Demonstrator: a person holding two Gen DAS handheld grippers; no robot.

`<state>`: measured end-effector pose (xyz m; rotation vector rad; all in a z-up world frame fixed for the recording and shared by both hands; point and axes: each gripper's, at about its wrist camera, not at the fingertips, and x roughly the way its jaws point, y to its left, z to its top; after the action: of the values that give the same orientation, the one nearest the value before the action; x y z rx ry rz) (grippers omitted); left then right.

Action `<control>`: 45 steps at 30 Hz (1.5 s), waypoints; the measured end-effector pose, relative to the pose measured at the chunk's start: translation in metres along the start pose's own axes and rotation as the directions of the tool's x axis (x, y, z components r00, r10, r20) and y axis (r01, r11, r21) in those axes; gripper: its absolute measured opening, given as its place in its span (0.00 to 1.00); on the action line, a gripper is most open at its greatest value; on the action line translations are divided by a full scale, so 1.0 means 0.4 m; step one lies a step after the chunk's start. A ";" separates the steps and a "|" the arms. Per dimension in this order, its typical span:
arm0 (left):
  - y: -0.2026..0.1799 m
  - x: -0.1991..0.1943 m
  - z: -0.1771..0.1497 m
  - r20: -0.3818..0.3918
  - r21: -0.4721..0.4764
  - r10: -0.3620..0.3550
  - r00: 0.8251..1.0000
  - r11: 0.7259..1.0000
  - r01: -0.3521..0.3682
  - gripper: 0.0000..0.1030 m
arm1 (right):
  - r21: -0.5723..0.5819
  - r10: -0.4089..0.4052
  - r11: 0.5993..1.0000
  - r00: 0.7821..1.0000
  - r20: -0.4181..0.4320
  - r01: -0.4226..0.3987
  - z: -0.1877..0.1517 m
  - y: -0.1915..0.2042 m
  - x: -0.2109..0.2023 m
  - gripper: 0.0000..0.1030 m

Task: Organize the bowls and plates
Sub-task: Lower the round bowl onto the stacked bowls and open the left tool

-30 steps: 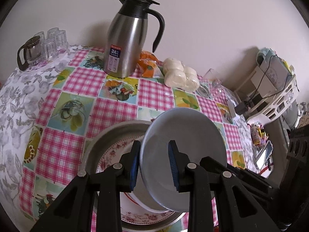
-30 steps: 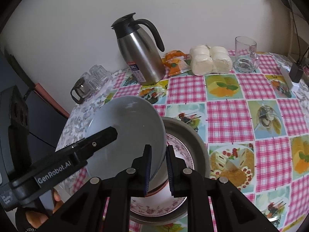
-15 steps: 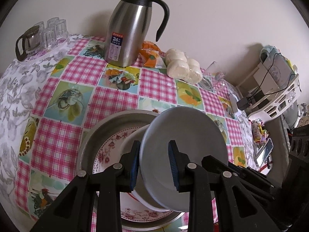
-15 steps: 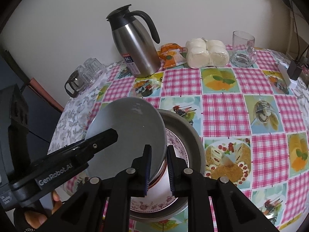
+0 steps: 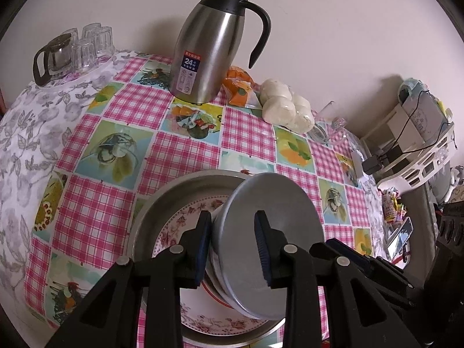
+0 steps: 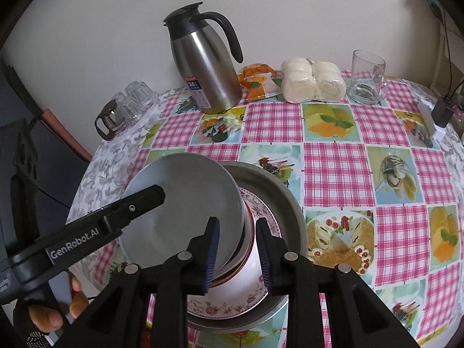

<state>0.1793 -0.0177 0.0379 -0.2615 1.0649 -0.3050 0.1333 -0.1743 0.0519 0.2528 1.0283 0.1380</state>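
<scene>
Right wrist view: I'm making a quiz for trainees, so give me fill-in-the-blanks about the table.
The jug has a ___ handle.
The buns lie between the orange packet and the glass ___.
The tilted grey plate leans over a ___ bowl.
Missing: black; mug; white.

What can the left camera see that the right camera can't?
Only the left wrist view shows the white shelf with cables beside the table. Only the right wrist view shows the left tool's "GenRobot.AI" label and the holding hand. Both show the steel jug, buns, grey plate and metal tray.
</scene>
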 end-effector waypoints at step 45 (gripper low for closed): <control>0.018 -0.036 -0.005 0.110 0.043 0.261 0.959 0.963 -0.267 0.95 | 0.061 -0.120 0.992 0.986 0.115 0.114 0.012 -0.049 -0.055 1.00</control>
<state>0.1719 -0.0058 0.0461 -0.0802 0.9731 -0.0801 0.1261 -0.1990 0.0673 0.2468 0.9275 -0.0116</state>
